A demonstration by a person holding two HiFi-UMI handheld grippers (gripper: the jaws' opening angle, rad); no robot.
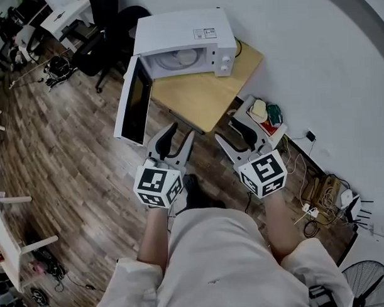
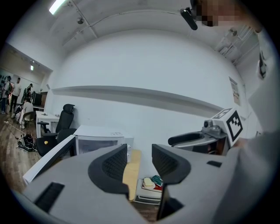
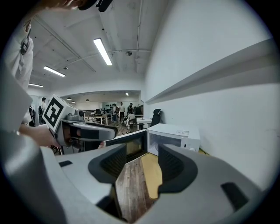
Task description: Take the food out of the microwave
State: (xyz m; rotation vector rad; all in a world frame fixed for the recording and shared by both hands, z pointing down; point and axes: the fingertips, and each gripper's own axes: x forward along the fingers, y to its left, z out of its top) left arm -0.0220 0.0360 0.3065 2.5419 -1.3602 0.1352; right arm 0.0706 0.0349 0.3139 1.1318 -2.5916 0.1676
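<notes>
A white microwave (image 1: 182, 40) stands on a wooden table (image 1: 203, 99) with its door (image 1: 133, 101) swung wide to the left. Only a pale round turntable shows in its cavity. Both grippers hang in the air in front of the table, well short of it and pointing toward it. My left gripper (image 1: 182, 131) is open with nothing between its jaws, and so is my right gripper (image 1: 232, 130). The left gripper view looks past its own jaws (image 2: 139, 164) to the microwave (image 2: 98, 140). The right gripper view (image 3: 142, 164) shows the microwave (image 3: 175, 138) and its open door (image 3: 127, 146).
A low white stand (image 1: 241, 113) beside the table's right corner carries a yellowish item (image 1: 259, 108) and a green one (image 1: 273, 112). Cables and a power strip (image 1: 319, 195) lie by the wall. An office chair (image 1: 106, 33) stands at the left, with wooden floor (image 1: 73, 160) beneath.
</notes>
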